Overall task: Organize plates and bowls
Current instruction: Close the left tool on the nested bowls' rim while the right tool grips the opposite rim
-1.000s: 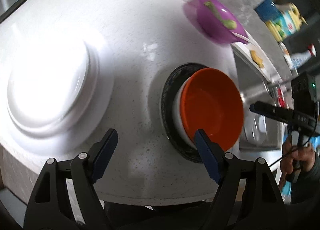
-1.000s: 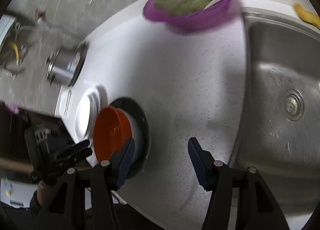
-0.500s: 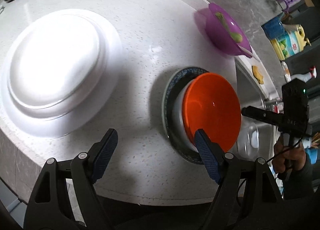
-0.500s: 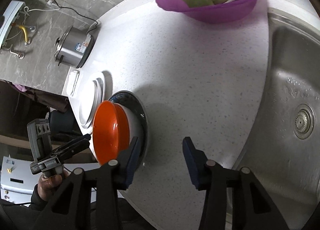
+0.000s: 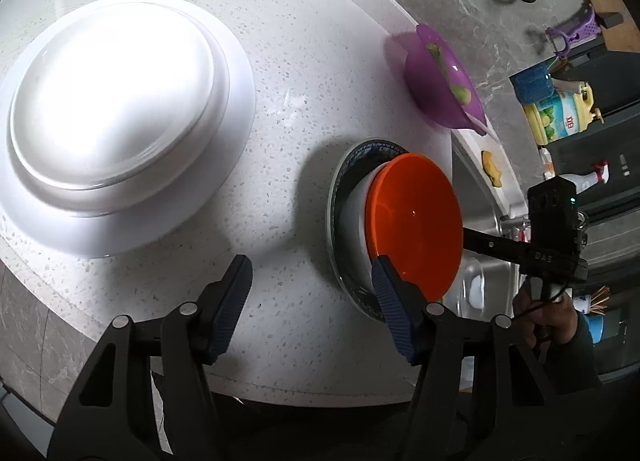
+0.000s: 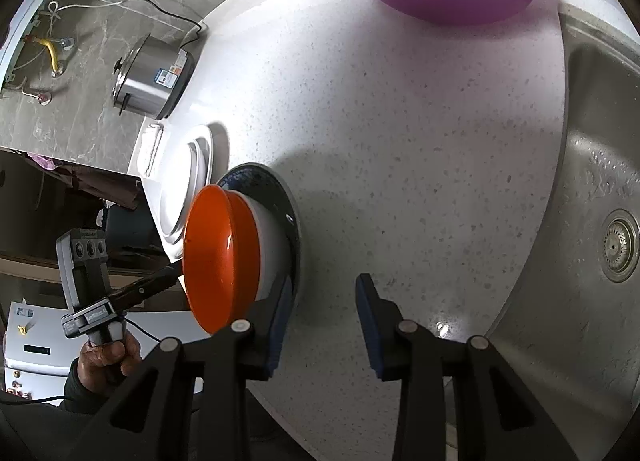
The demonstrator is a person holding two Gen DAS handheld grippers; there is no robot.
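Note:
An orange bowl [image 5: 416, 221] sits nested in a white bowl [image 5: 354, 213] on a dark blue patterned plate [image 5: 340, 177]. The stack also shows in the right wrist view: orange bowl [image 6: 218, 253], white bowl [image 6: 272, 245], plate [image 6: 276, 193]. A stack of white plates [image 5: 116, 117] lies to the left; it shows edge-on in the right wrist view [image 6: 188, 189]. My left gripper [image 5: 310, 289] is open, its right finger beside the orange bowl's near rim. My right gripper [image 6: 324, 305] is open, its left finger next to the plate's edge.
A purple bowl with green vegetables [image 5: 444, 77] stands at the back of the counter, near the steel sink [image 6: 592, 197]. A steel rice cooker [image 6: 152, 77] stands at the far left. Bottles and jars [image 5: 560, 113] stand beyond the sink.
Both grippers have pulled back and tilted a little, so the plates and bowls look farther off. The right gripper's jaws have narrowed slightly. The dishes have not moved.

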